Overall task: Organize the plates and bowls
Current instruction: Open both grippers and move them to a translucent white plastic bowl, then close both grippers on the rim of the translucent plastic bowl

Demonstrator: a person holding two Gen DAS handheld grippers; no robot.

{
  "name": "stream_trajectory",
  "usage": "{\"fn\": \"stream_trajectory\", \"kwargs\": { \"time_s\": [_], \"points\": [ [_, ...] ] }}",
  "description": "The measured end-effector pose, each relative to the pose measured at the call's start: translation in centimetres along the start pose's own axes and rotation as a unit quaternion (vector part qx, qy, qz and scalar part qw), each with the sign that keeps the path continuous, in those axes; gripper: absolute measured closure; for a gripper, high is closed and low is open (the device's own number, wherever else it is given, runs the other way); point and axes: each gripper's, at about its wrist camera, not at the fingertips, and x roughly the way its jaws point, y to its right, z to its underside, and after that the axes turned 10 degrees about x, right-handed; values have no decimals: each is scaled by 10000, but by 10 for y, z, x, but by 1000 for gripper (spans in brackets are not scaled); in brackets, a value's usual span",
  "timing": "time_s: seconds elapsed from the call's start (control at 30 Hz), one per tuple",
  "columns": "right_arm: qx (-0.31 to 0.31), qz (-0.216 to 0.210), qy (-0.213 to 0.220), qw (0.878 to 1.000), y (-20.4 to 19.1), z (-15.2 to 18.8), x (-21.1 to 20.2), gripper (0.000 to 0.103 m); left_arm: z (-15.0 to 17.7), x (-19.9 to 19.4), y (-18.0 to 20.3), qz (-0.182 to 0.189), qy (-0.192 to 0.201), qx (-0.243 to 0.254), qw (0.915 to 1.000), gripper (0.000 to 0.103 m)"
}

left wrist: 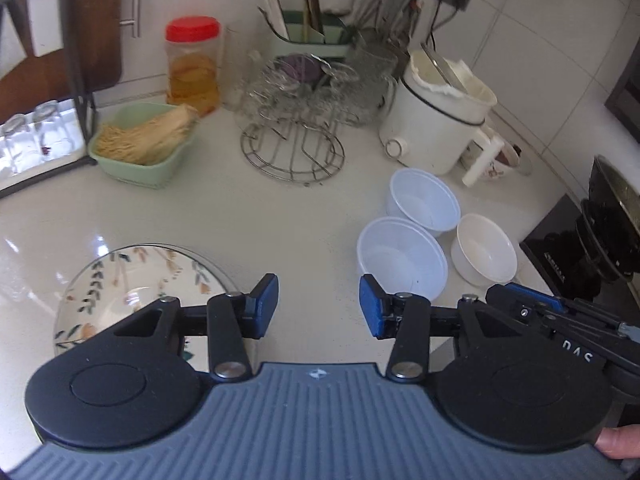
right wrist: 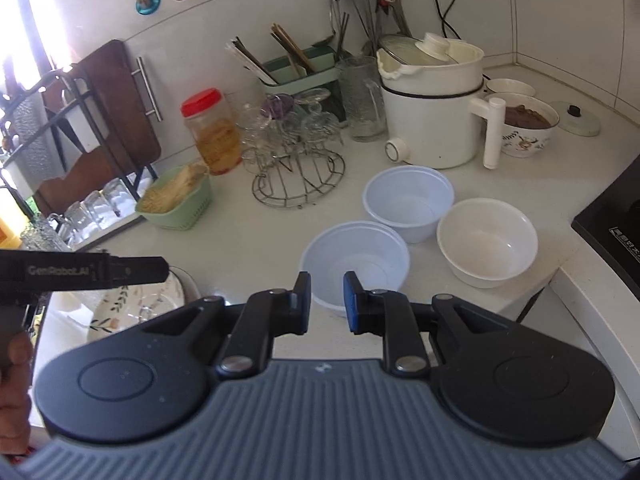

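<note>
From the right wrist view, my right tongs (right wrist: 327, 302) sit spread apart with nothing between them, and the nearest bowl (right wrist: 355, 264) lies straight ahead at twelve o'clock, its near rim just past the blue pads (right wrist: 352, 300); being round, it has no long axis to line up with, so I judge the rim is what I would pinch. Beyond it, at one o'clock, a second translucent bowl (right wrist: 408, 202) stands just beside the first, and at two o'clock an opaque white bowl (right wrist: 487, 240) sits close against both. My left tongs (left wrist: 319, 304) are spread wide and empty too, above bare tabletop (left wrist: 240, 216). The floral plate (left wrist: 132, 284) lies low at nine o'clock of them, partly under the left finger, while the three bowls fall off at two o'clock. So I judge the right hand nearer the bowls and the left nearer the plate.
</note>
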Motion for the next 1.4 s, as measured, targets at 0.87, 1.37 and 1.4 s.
{"fn": "stream_trajectory", "kwargs": {
  "time_s": [0.87, 1.37, 1.4],
  "points": [
    [-93, 20, -601, 9981, 60, -22, 94, 61, -19, 132, 25, 185, -643, -644, 9957, 53],
    [-435, 54, -708, 9965, 65, -29, 123, 76, -29, 159, 30, 82, -695, -658, 9954, 89],
    [-413, 5, -734, 9964, 65, -30, 124, 77, -30, 158, 30, 118, -704, -704, 9950, 90]
  ]
}}
